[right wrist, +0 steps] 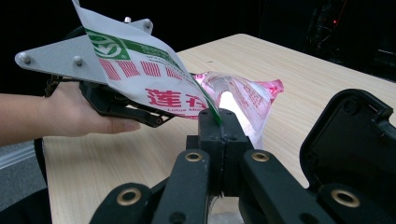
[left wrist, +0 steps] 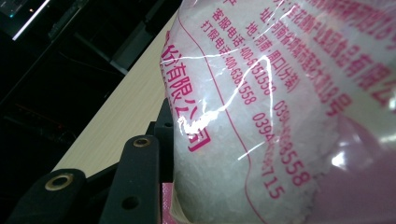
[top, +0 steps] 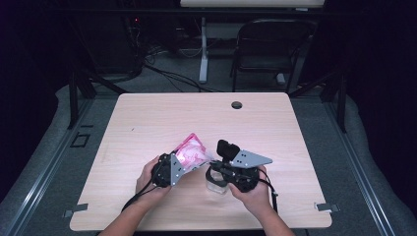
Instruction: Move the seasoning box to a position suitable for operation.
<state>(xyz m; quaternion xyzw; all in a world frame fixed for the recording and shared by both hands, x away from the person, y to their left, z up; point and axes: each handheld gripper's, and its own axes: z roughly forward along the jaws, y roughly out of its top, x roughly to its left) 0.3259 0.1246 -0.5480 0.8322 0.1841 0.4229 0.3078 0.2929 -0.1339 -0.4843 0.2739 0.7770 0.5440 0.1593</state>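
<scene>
**Inspector A:** Item under inspection: the pink-printed plastic bag (top: 192,152) of white granules. Location?

**Inspector B:** Near-centre of the table (top: 147,118), held off the surface between the two grippers. From the high view its long axis runs diagonally, one end up and away toward the far edge, the other down toward the person. In the right gripper view the bag's mouth gapes toward that camera.

**A:** Left gripper (top: 169,169)?

**B:** Jaws part-way open, gripping the body of the bag; the left gripper view has the granules and red print pressed close against one black jaw. The left hand (top: 147,179) wraps the gripper body.

**A:** Right gripper (right wrist: 219,122)?

**B:** Jaws fully together, pinching a thin edge of the bag's film at the mouth. The right hand (top: 253,191) holds it just beside a small clear container (top: 216,184) standing on the table below the grippers.

**A:** Room to move?

**B:** Broad bare wood to the far side and to both sides; the near edge is close behind the hands. A cable hole (top: 236,104) sits near the far edge, well apart.

**A:** Obstructions?

**B:** The clear container directly beneath the work is the only close item. Beyond the table, a dark chair (top: 270,46) and a white post (top: 203,49), both well clear.
</scene>
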